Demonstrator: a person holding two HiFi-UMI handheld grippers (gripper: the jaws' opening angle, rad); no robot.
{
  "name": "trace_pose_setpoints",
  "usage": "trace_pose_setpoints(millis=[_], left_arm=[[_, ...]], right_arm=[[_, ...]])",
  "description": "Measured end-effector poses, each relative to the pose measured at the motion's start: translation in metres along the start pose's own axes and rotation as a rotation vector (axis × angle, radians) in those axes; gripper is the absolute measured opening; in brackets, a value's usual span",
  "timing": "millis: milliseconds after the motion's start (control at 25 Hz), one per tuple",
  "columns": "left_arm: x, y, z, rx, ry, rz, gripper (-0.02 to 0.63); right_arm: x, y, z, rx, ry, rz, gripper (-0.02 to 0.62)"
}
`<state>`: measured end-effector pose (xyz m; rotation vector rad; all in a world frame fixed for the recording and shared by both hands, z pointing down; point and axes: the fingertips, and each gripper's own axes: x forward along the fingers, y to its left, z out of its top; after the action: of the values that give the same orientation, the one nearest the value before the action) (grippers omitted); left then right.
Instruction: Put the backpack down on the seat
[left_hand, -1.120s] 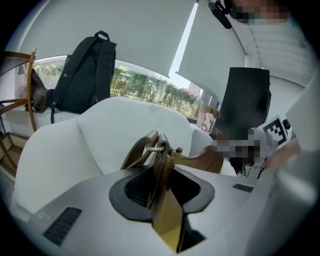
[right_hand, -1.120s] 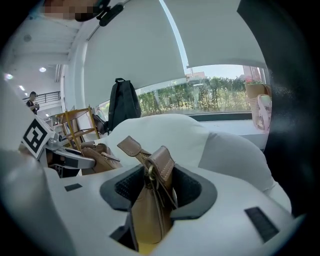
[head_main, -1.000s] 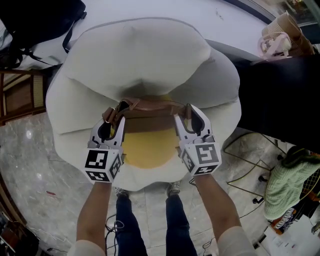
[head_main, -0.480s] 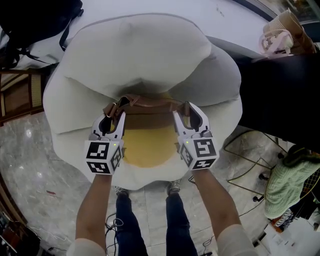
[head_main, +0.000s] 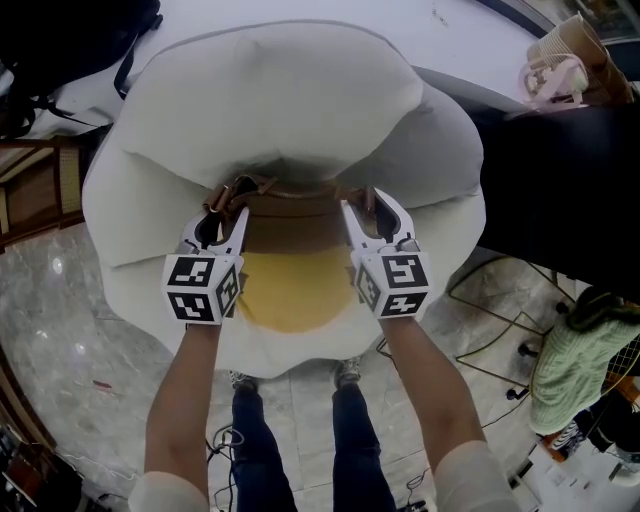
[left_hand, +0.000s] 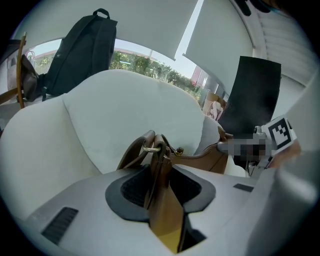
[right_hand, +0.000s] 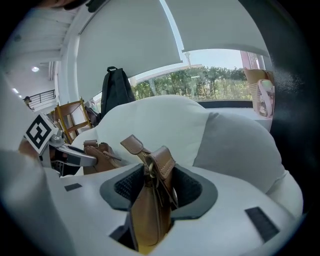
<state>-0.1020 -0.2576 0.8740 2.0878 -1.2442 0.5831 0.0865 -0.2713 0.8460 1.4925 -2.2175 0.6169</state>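
The person stood over a white, puffy, rounded armchair (head_main: 270, 100) that filled the middle of the head view, arms reaching down from the bottom edge. Between the two grippers hung a brown leather backpack (head_main: 295, 215), stretched sideways just below the centre of the frame. It sat low against the foot of the chair's backrest and directly above a round yellow seat cushion (head_main: 295, 290). I couldn't tell whether its bottom was already resting on that cushion. The left gripper (head_main: 228, 208), left of centre, had a folded leather strap with a small brass ring (left_hand: 150, 148) pinched between its dark pads. Its jaws were easing apart, though the leather was plainly there between them. The right gripper (head_main: 368, 208), right of centre, was clamped on the bag's other end, with a thick fold of leather and a buckled tab standing up between its jaws. A black fabric backpack (head_main: 60, 40) lay at the upper left corner, behind the armchair. A wooden chair frame (head_main: 40, 190) showed at the left edge below it. A light paper bag (head_main: 570, 60) stood at the upper right, with a wide black surface (head_main: 560, 170) under it. A green knitted cloth (head_main: 580, 370) lay at the lower right. Pale marble floor (head_main: 50, 330) showed at the lower left, with the person's dark trousers at bottom centre.
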Motion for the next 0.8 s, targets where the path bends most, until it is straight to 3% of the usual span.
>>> trace_pose_setpoints(millis=[320,800], left_arm=[[0.022,0.012,0.007,-0.010,0.058,0.005,0.124],[0.036,0.021,0.013,-0.034,0.065,0.002,0.132]], right_arm=[[0.026,-0.009,0.002,-0.015,0.025,-0.003,0.193],[0.047,-0.018,0.004,-0.013,0.033,-0.017,0.195]])
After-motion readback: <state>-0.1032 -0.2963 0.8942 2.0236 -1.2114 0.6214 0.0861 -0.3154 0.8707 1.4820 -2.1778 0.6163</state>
